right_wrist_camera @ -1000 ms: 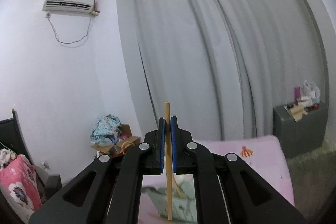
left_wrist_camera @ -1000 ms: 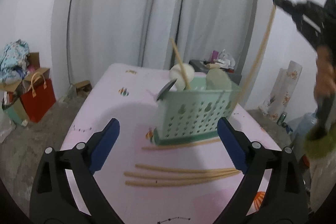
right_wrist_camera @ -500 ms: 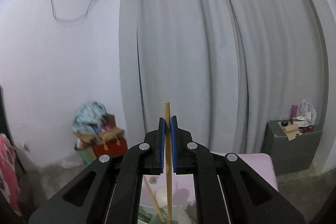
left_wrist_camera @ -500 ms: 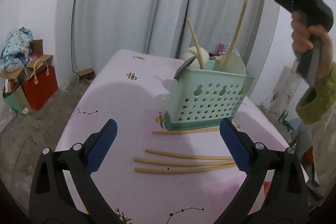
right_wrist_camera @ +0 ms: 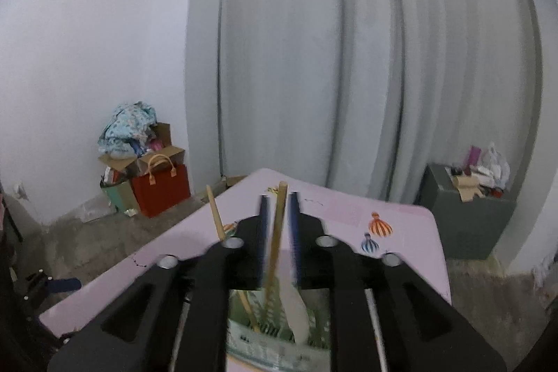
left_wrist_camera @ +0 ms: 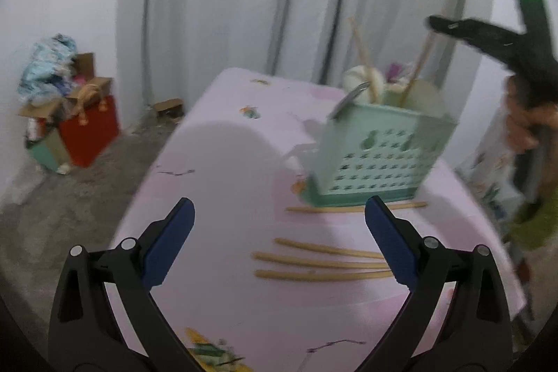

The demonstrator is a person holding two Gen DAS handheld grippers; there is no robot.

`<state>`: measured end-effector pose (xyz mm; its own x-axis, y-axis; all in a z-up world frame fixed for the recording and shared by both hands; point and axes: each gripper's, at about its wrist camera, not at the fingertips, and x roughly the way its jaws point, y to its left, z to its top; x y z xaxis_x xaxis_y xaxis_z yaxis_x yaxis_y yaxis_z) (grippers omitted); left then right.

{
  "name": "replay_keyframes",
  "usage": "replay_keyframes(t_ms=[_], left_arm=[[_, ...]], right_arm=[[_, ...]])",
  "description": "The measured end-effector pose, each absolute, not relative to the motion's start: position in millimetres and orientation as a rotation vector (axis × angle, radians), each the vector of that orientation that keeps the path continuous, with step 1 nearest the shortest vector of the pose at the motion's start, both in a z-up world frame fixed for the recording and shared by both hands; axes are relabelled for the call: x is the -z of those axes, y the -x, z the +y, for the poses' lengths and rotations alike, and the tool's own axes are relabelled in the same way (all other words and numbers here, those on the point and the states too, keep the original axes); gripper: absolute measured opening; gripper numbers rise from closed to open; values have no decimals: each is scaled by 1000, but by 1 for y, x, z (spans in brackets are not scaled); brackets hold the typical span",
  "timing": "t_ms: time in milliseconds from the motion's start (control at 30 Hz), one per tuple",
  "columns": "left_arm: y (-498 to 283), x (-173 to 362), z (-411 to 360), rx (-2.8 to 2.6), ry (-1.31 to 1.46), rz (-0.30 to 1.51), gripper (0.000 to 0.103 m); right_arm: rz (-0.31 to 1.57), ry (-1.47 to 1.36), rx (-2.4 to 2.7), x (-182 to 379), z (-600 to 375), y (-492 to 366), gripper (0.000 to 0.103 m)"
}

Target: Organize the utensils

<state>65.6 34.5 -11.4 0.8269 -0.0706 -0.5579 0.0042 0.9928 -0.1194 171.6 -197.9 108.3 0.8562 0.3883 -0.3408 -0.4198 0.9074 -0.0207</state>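
Right gripper is held over the basket; its jaws have just been opening, a chopstick standing loose between the pads with its lower end in the basket. Left gripper is spread wide, empty, above four chopsticks lying on the table.

Mint-green basket pierced with star cutouts; tan chopsticks; pale pink tablecloth printed with small striped balloons; blue gripper pads.
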Motion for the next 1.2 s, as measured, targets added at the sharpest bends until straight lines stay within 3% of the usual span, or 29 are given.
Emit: replay_keyframes(t_ms=[33, 167, 400, 667, 900, 1200], left_arm=[[-66, 12, 35, 10, 93, 603, 94], [-71, 11, 39, -93, 38, 645, 94], [-74, 11, 49, -164, 85, 712, 95], [-70, 3, 40, -191, 56, 723, 94], [-70, 0, 36, -213, 39, 724, 94], [-71, -3, 29, -233, 14, 717, 94]], right_arm=[[330, 76, -415, -110, -205, -165, 35], [291, 42, -379, -116, -222, -135, 44], [292, 6, -326, -106, -244, -81, 53], [544, -71, -309, -39, -242, -60, 58], [765, -62, -243, 17, -235, -56, 73], [803, 60, -147, 32, -223, -46, 92]])
